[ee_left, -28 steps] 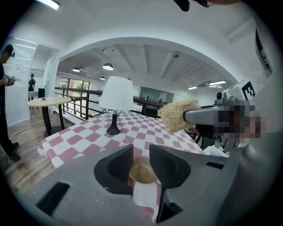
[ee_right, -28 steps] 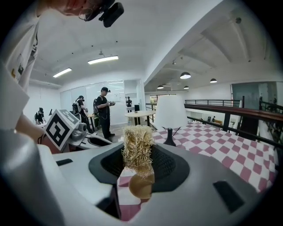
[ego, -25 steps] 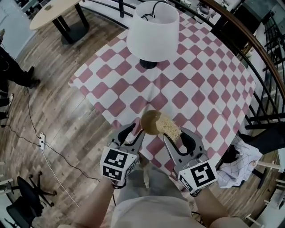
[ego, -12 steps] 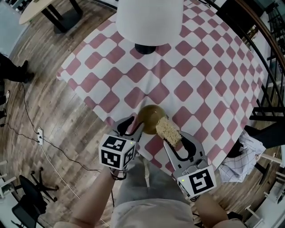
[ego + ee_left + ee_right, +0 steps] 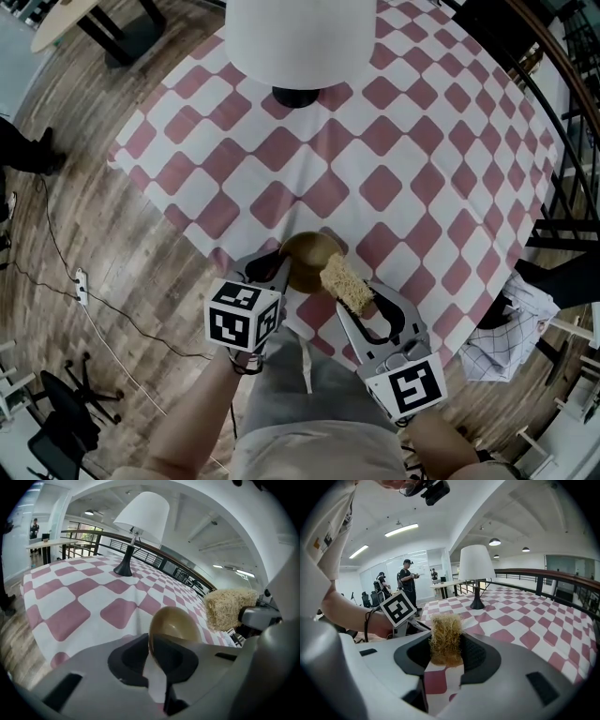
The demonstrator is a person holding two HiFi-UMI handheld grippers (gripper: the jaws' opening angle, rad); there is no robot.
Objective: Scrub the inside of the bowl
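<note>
A small golden-brown bowl (image 5: pixel 306 257) is at the near edge of the checked table, tipped up on its side with its inside (image 5: pixel 177 623) facing right. My left gripper (image 5: pixel 281 269) has the bowl's rim between its jaws (image 5: pixel 151 652); the jaws are closing and pinch the rim. My right gripper (image 5: pixel 364 302) is shut on a straw-coloured fibrous scrubber (image 5: pixel 345 282), which stands up between the pads (image 5: pixel 446 638). The scrubber (image 5: pixel 229 607) hangs just right of the bowl's rim, close to it, not inside.
A pink-and-white checked cloth (image 5: pixel 403 150) covers the table. A lamp with a white shade (image 5: pixel 300 37) stands at the far side. A dark railing (image 5: pixel 553 112) runs along the right. Several people stand far off (image 5: pixel 408 581). Cables lie on the wood floor (image 5: pixel 84 281).
The left jaws have closed from wide open onto the bowl's rim, and the bowl has tipped up. The scrubber has slid from over the bowl to its right rim.
</note>
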